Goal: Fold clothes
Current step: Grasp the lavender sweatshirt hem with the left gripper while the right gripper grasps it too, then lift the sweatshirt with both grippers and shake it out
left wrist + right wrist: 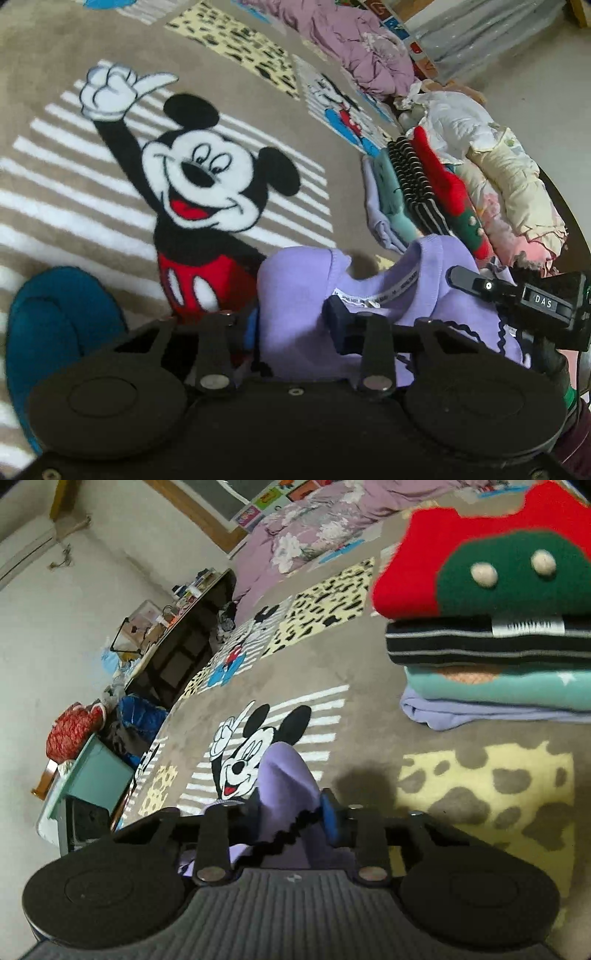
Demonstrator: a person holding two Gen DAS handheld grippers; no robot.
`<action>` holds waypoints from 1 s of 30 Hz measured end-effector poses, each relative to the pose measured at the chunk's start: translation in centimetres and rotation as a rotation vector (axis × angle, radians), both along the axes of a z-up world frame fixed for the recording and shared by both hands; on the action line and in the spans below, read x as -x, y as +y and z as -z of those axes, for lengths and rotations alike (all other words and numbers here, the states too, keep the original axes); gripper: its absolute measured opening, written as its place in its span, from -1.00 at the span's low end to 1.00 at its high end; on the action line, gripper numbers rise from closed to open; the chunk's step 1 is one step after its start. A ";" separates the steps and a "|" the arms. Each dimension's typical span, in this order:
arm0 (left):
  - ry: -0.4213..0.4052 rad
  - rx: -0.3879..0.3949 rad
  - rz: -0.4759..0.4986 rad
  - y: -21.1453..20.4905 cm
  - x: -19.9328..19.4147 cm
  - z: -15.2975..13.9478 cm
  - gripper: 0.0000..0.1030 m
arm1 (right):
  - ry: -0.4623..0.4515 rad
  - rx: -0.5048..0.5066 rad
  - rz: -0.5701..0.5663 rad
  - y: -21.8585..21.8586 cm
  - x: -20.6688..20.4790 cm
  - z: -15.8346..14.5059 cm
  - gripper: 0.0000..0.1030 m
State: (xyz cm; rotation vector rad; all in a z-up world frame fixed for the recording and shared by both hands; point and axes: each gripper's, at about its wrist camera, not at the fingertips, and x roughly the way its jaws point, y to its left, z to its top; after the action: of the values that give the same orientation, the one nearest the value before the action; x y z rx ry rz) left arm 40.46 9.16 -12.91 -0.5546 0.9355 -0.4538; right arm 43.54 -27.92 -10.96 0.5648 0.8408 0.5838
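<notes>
The lilac top [306, 280] hangs bunched between your two grippers, lifted just off the cartoon-mouse blanket [110, 206], collar and label facing the left camera. Your left gripper [291, 325] is clamped on the fabric near the neckline, and your right gripper [291, 812] is pinched on a fold beside the dark scalloped trim [284, 834]. To fold it well, draw the two grippers apart until the cloth between them hangs flat, keep both at equal height, and lay it down smoothly, not in a heap. Whether this is a spread-out or a last fold, the pictures do not settle. The broad bare stretch of blanket ahead gives you room. The stack of folded clothes [495, 627] stands near on your right, with the loose pile [509, 177] beyond it, so swing clear of both.
</notes>
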 end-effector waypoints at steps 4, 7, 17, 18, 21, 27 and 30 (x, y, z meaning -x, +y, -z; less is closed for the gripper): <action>-0.048 0.000 -0.001 0.2 1.4 -2.4 -0.49 | -0.037 0.000 0.004 -0.4 1.1 -1.8 -0.47; -0.084 0.010 -0.006 0.4 2.5 -4.3 -0.57 | -0.069 -0.003 0.006 -0.4 2.2 -3.6 -0.50; -0.241 0.015 -0.031 -1.0 5.5 -13.3 -0.64 | -0.204 -0.030 0.006 -0.6 5.7 -11.6 -0.52; -0.260 0.016 -0.035 -1.0 5.8 -14.3 -0.64 | -0.218 -0.031 0.005 -0.6 6.0 -12.5 -0.53; -0.313 0.020 -0.042 -1.0 6.7 -17.3 -0.65 | -0.256 -0.035 0.012 -0.8 6.7 -15.1 -0.53; -0.410 0.014 -0.064 -0.8 7.5 -23.0 -0.65 | -0.326 -0.058 0.023 -1.2 7.3 -19.7 -0.54; -0.440 -0.003 -0.076 -0.7 7.3 -25.1 -0.66 | -0.354 -0.076 0.037 -1.3 7.0 -21.5 -0.54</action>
State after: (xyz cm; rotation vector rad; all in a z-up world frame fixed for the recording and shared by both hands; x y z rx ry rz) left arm 33.18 8.46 12.20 -0.4604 0.4925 -0.4814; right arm 36.55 -29.21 10.54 0.5254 0.4751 0.6602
